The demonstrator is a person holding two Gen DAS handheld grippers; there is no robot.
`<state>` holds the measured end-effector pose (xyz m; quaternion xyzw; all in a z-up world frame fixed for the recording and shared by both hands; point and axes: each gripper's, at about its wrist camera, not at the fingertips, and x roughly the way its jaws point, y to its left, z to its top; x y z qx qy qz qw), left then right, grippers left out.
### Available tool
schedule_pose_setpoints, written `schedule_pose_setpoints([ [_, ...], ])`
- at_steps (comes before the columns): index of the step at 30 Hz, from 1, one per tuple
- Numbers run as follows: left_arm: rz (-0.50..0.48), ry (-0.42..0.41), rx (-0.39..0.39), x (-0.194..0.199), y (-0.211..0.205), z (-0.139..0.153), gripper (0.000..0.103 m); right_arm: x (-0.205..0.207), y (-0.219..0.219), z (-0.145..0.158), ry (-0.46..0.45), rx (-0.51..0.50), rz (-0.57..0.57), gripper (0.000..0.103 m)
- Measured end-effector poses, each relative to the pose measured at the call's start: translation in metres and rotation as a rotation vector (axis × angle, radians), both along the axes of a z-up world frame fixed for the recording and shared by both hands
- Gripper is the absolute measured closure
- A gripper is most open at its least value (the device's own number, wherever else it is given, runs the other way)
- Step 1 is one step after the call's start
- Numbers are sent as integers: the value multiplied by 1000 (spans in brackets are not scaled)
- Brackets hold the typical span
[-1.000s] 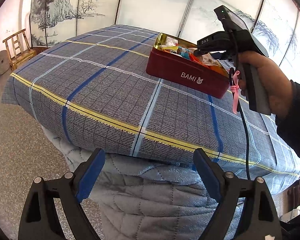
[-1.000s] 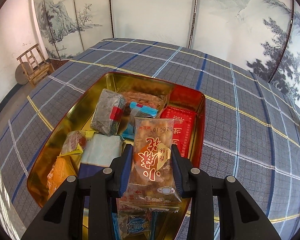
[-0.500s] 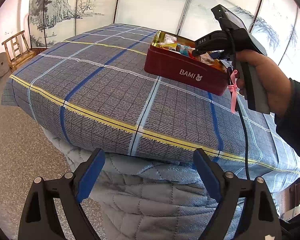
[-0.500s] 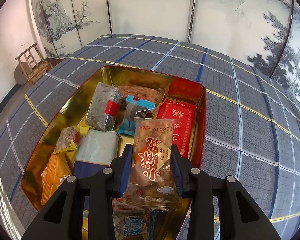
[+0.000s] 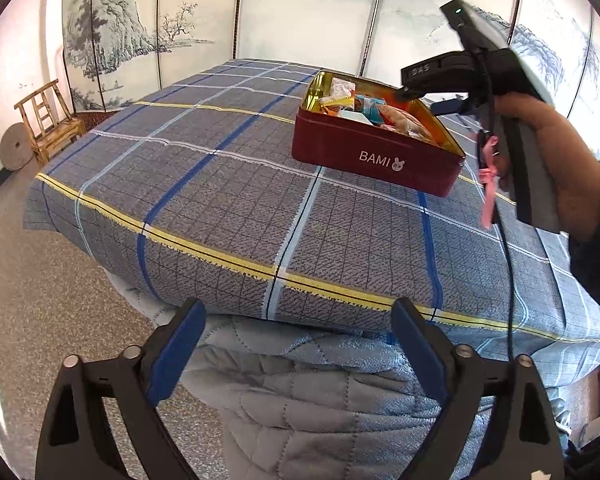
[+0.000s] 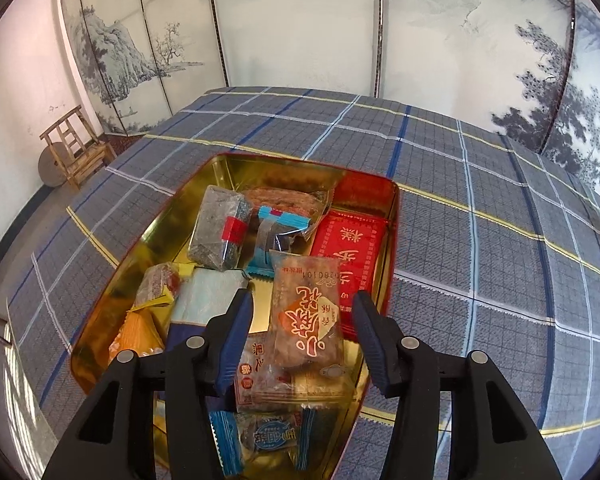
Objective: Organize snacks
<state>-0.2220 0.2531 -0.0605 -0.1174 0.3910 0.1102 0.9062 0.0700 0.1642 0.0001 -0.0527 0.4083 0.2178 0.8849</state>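
Now the right claw [image 6: 302, 316] is opening and letting go of the orange snack pack [image 6: 306, 314], which is lying in the tin [image 6: 392, 240] with other snacks, while the left claw [image 5: 296, 334] is hanging wide open, holding nothing.

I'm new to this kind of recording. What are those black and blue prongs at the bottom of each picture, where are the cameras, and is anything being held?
A person holds a pair of hand-operated tongs in each hand, each carrying a camera that looks along its prongs. The left tongs are opening and hold nothing; their camera sees the red BAMI tin on the checked bedspread and the hand with the other tool. The right tongs hover over the tin, jaws opening: the orange snack packet lies between them, no longer gripped, among other wrapped snacks.
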Motion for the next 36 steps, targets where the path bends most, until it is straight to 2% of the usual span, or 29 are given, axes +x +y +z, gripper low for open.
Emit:
schedule_pose_setpoints([
  [1,8,1,13,1,-1,1,1,-3,-4,5,-9,10,-1,45],
  [4,37,8,78,8,-4,5,1,-15,-18,20,-41,25,-23,38],
  [7,47,-24,143,14,-7,9,1,-30,-38,32,-64,32,-51,31],
  [10,51,27,190,30,-11,12,1,-50,-58,40,-92,25,-73,28],
  [14,54,-29,253,50,-23,26,1,-78,-85,49,-130,23,-95,24],
  [18,30,-96,257,70,-37,47,1,-102,-112,51,-145,28,-113,21],
  [23,-2,-133,184,94,-49,72,1,-124,-140,57,-186,28,-133,18],
  [28,-8,-79,221,113,-70,75,1,-133,-162,66,-228,55,-159,14],
  [36,-26,-73,192,120,-81,69,0,-126,-179,61,-199,85,-165,14],
])
